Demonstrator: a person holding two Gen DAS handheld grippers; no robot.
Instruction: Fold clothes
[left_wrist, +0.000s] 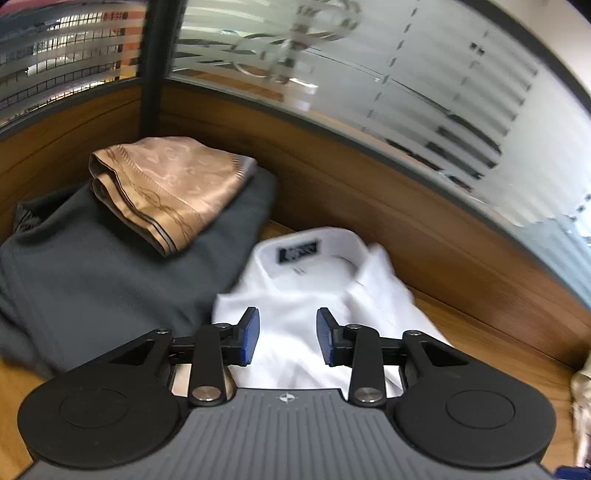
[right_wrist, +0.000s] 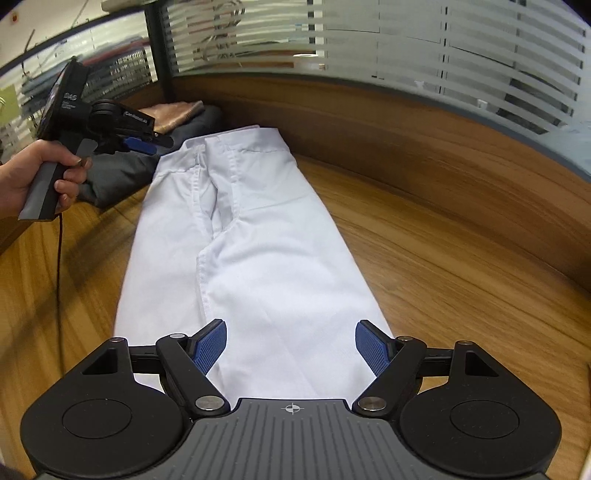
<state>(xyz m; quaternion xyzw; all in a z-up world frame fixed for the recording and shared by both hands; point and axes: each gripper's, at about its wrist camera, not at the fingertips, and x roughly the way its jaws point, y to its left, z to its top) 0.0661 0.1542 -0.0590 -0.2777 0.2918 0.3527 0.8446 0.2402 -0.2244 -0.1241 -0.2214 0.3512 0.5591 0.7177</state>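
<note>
The white shirt (right_wrist: 255, 236) lay lengthwise on the wooden table (right_wrist: 443, 258), the left gripper (left_wrist: 288, 334) hanging part-open over its collar and the right gripper (right_wrist: 291, 347) spread wide, empty, above its hem

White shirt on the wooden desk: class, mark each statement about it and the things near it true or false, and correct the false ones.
1. The white shirt lies stretched out lengthwise on the wooden desk. True.
2. The right gripper is shut on the shirt's hem. False: its fingers stand apart, holding nothing.
3. A tan scarf lies folded on top of a dark grey garment. True.
4. The left gripper is near the shirt's collar end. True.
5. The dark grey garment lies on top of the shirt. False: it lies beside the collar end.
</note>
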